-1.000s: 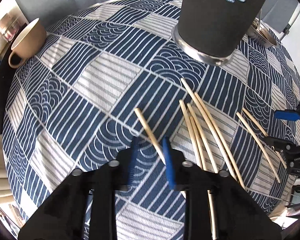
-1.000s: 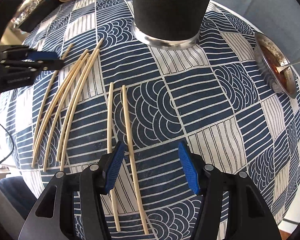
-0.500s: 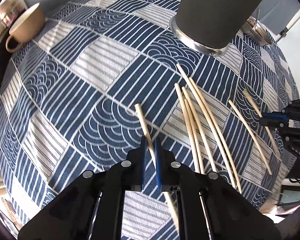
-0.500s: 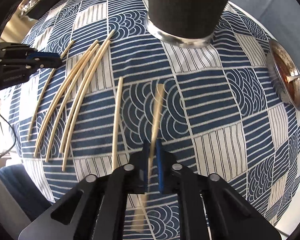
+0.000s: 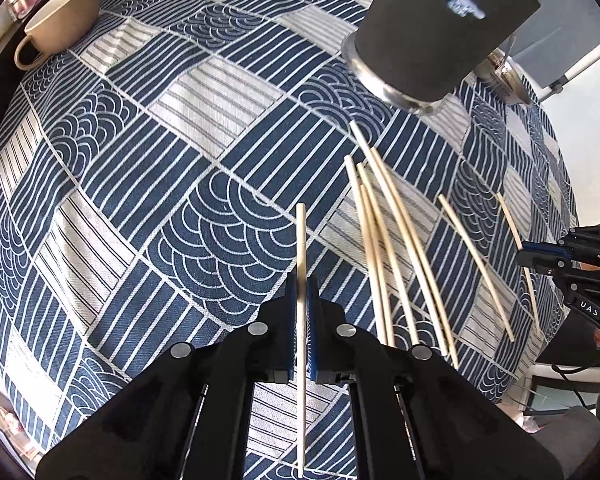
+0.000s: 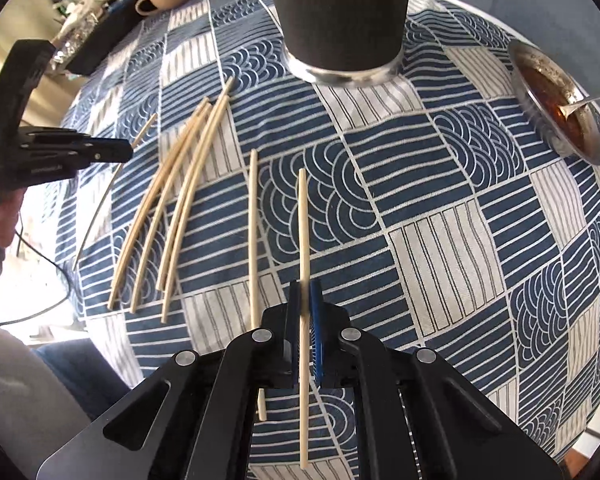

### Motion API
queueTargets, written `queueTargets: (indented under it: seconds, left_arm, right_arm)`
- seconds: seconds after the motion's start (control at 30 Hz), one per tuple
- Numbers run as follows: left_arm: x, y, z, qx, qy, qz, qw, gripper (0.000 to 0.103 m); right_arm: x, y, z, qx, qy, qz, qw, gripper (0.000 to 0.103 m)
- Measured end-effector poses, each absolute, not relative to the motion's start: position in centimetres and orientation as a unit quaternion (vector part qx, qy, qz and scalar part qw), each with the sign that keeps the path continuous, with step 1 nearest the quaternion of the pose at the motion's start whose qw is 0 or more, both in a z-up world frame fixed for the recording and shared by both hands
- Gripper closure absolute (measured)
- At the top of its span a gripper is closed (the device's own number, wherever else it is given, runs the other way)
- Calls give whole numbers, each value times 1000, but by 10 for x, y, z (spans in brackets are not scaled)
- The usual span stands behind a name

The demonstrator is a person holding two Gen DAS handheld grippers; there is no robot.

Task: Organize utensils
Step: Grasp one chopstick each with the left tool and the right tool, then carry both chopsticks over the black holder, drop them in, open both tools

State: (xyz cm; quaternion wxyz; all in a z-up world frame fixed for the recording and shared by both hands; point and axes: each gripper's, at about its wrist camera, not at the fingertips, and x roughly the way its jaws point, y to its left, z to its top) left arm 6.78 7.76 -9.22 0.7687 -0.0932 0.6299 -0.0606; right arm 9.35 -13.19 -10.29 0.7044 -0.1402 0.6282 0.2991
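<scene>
My left gripper (image 5: 301, 300) is shut on a pale wooden chopstick (image 5: 301, 240) and holds it above the blue patterned tablecloth. My right gripper (image 6: 306, 304) is shut on another chopstick (image 6: 302, 216), also lifted. Several chopsticks (image 5: 384, 236) lie loose on the cloth to the right of my left gripper; in the right wrist view they lie to the left (image 6: 180, 196), with one single chopstick (image 6: 253, 224) beside my right gripper. A dark cylindrical holder (image 5: 440, 36) with a metal base stands at the far side of the table (image 6: 344, 12).
A beige mug (image 5: 56, 20) stands at the far left of the table. A metal dish with brown sauce and a spoon (image 6: 556, 104) sits at the far right. The blue patterned cloth (image 5: 180, 152) covers the round table.
Both grippers closed, each on a chopstick, and lifted it off the cloth. The held chopsticks now point straight ahead along the fingers.
</scene>
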Motion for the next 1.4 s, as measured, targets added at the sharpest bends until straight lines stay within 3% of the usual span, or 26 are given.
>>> queueTargets:
  seconds: [0.3, 0.73, 1.4]
  left_arm:
    - [62, 86, -53, -139, 587, -76, 794, 98]
    - [77, 78, 2, -123, 529, -75, 837, 98]
    - [157, 54, 118, -72, 405, -100, 906, 98]
  right_arm:
    - [105, -139, -70, -22, 597, 339, 727, 98]
    - [122, -101, -14, -57, 532, 377, 756, 98]
    - [193, -108, 82, -11, 423, 377, 824, 98]
